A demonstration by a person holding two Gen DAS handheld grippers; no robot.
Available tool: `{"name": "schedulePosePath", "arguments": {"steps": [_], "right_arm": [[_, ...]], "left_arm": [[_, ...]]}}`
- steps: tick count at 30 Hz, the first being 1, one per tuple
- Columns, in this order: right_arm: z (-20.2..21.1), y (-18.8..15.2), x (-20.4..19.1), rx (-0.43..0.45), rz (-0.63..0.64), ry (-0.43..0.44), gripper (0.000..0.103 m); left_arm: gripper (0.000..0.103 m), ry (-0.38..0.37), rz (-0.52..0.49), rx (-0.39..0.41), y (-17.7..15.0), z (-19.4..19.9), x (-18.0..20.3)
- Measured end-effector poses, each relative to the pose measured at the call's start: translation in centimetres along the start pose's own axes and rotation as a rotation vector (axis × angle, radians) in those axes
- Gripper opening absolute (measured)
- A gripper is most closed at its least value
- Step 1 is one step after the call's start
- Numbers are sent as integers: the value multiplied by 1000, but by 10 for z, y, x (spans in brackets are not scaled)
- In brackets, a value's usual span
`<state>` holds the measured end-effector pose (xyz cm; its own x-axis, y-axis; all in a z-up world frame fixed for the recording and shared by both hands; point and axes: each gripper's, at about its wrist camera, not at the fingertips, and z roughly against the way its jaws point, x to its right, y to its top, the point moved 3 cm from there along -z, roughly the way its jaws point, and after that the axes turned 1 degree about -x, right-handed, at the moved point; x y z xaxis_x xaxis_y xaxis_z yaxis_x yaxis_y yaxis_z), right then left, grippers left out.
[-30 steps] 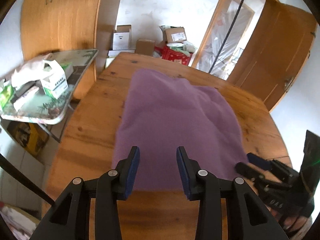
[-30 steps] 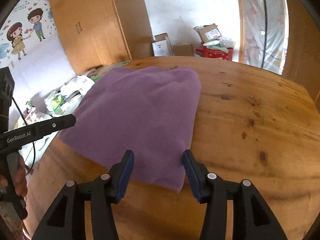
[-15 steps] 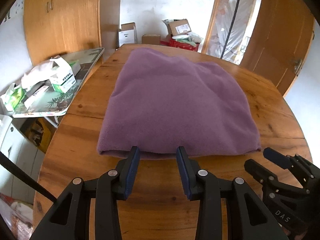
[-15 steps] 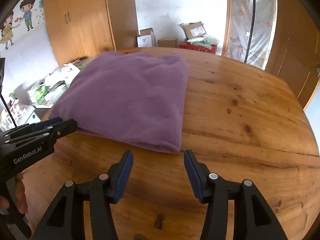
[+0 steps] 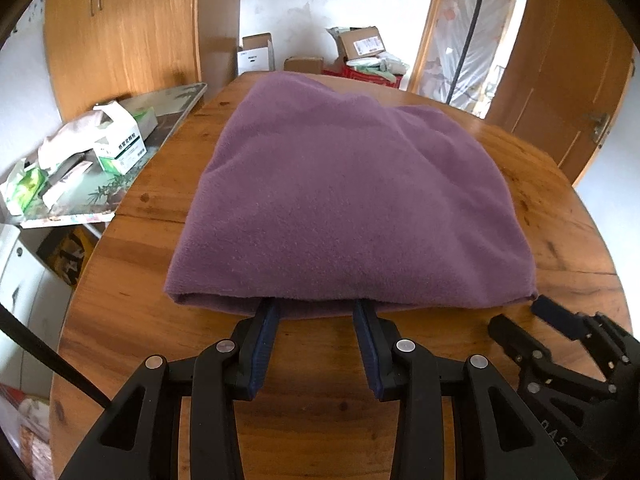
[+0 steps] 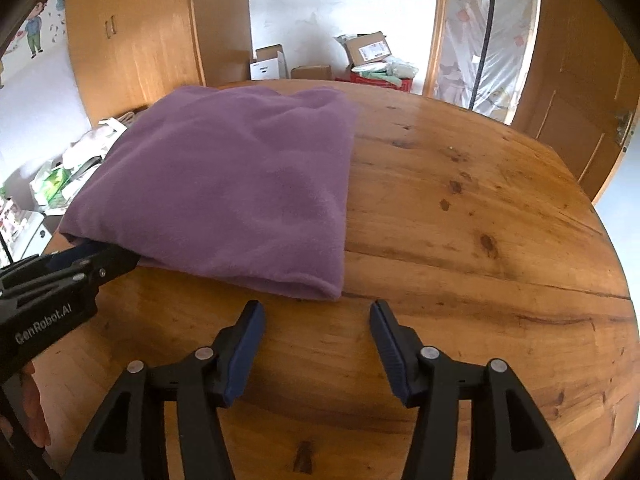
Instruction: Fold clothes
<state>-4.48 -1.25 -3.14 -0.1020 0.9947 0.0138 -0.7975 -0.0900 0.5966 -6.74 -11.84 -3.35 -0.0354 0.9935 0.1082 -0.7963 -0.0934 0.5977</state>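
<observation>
Our left tool (image 5: 316, 306) is spread wide, tips under the near hem of the purple fleece (image 5: 344, 200), which lies folded on the tabletop (image 6: 480, 220). Our right tool (image 6: 316, 312) is spread wide too, just short of the near right corner. We should pinch every layer before lifting.

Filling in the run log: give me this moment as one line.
garment: purple fleece folded on wooden table | left gripper: open, fingers at near hem | right gripper: open, short of corner

Plain purple fleece (image 5: 352, 200) on a warm honey-brown tabletop (image 6: 480, 216) (dark knots throughout), black left gripper (image 5: 316, 312) and black right gripper (image 6: 316, 316) with navy-blue fingers (image 6: 246, 344)
</observation>
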Motion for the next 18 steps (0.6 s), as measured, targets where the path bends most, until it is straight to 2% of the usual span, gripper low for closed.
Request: {"name": "schedulePosePath", "arguments": {"steps": [9,18], "right_arm": [[-5,3,0,20,-12,-7,66],[-5,5,2,17,-11,-1,68]], "left_arm": [[40,31,-19,30,2,-4,1],[41,56,-33,52,4,-6,3]]}}
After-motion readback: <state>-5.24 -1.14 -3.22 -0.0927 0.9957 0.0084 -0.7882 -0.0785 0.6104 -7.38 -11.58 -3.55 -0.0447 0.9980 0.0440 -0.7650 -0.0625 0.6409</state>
